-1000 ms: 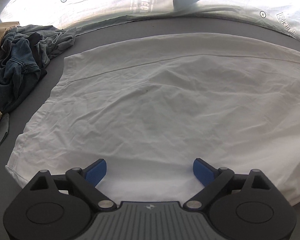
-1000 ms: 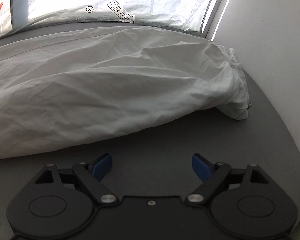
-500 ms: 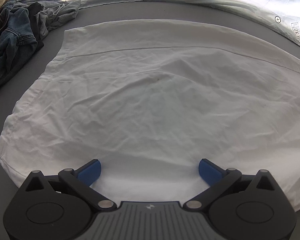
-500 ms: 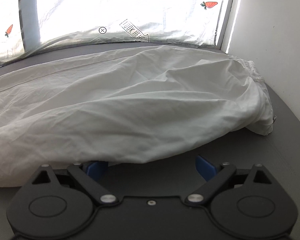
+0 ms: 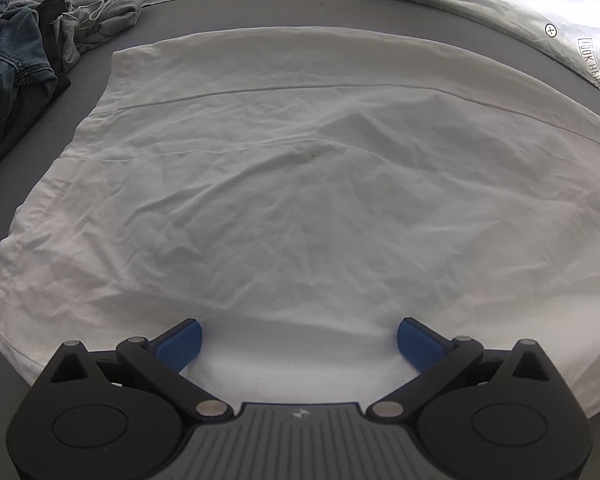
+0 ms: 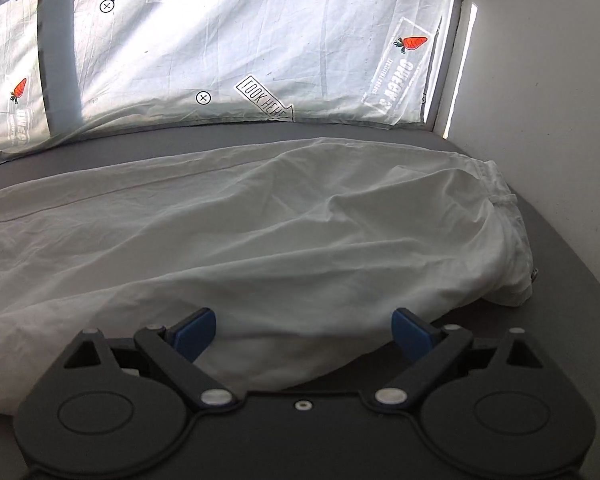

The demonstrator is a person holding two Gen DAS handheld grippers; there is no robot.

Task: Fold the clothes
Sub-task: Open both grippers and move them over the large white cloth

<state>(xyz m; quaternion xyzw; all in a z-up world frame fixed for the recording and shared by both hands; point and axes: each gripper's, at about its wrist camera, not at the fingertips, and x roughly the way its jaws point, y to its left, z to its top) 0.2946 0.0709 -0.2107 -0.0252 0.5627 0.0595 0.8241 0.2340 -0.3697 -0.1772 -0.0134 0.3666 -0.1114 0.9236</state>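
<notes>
Spread flat across a grey table [image 5: 380, 12], a creased white garment [image 5: 300, 184] shows one long seam near its far edge, its right end bunched; both the left gripper [image 5: 299, 338] and right gripper [image 6: 303, 330] gape wide above its near edge, holding nothing.

Creased white cotton garment [image 5: 300, 184] (matt) on smooth grey table [image 6: 560, 320]
</notes>
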